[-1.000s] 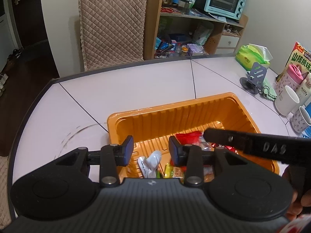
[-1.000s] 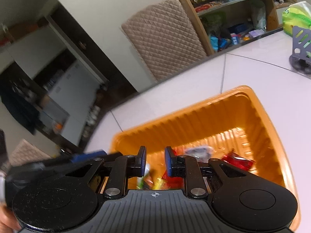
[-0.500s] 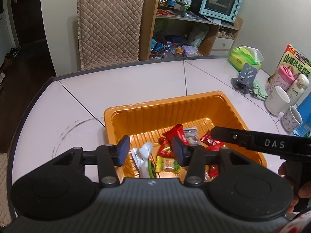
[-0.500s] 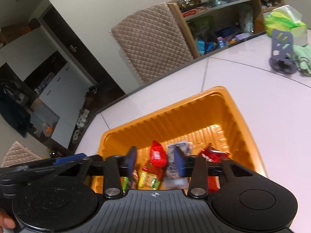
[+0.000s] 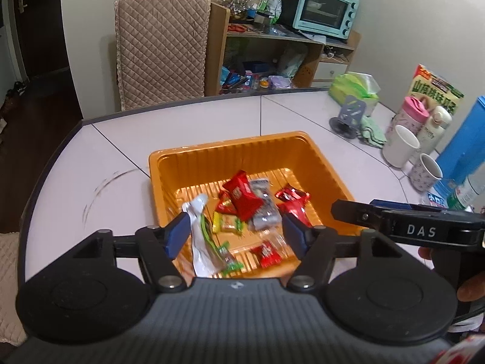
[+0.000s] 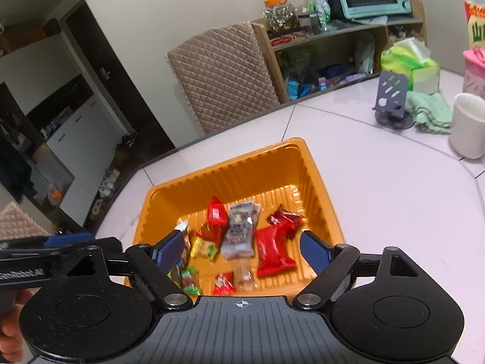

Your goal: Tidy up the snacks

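An orange plastic tray (image 5: 230, 151) (image 6: 242, 166) sits on the white table and holds several wrapped snacks: red packets (image 5: 242, 195) (image 6: 272, 248), a silver packet (image 5: 265, 203) (image 6: 241, 230), a yellow-green candy (image 5: 225, 224) (image 6: 206, 247) and a white wrapper (image 5: 198, 230). My left gripper (image 5: 235, 232) is open and empty above the tray's near edge. My right gripper (image 6: 241, 250) is open and empty above the tray's near side. The right gripper also shows in the left wrist view (image 5: 409, 227) at the right.
At the table's right stand a white mug (image 5: 400, 145) (image 6: 468, 124), a patterned cup (image 5: 426, 171), a pink bottle (image 5: 413, 115), a blue box (image 5: 466, 139), a phone stand (image 5: 348, 118) (image 6: 391, 97), a green cloth (image 6: 429, 110) and tissues (image 5: 354, 86). A quilted chair (image 5: 160, 45) and shelf (image 5: 282, 48) stand behind.
Both grippers have opened wide and pulled back and up from the tray. More of the snacks in the tray now show.
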### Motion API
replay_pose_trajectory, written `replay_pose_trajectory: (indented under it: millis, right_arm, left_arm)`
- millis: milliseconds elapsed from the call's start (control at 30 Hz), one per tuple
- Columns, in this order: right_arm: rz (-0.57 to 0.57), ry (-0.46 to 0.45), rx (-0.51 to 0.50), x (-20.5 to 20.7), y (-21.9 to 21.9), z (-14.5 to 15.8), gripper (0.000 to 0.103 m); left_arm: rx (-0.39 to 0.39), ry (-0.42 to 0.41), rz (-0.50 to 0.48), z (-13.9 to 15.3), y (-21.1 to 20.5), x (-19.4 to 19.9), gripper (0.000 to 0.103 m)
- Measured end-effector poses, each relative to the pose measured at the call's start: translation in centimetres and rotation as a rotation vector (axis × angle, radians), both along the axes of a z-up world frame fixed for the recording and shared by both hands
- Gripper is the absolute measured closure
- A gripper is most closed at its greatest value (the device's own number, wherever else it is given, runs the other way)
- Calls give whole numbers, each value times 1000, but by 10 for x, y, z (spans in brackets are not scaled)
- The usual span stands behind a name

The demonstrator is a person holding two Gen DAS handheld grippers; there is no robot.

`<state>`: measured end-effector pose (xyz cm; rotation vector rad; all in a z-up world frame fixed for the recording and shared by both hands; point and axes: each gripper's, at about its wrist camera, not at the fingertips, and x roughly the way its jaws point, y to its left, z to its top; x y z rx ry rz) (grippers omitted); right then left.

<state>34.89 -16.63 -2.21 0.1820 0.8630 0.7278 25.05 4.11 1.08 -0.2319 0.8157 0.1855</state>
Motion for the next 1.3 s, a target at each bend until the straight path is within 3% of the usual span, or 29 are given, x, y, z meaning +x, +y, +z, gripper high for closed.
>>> replay_pose_trajectory:
  millis: [400, 1300]
  right_arm:
    - [18, -35, -80, -70, -31, 10, 16]
    - [-44, 5, -184, -250, -54, 25, 16]
  left_arm:
    - [4, 32, 52, 14, -30, -69, 31]
    - [-16, 117, -50, 12, -54, -225, 31]
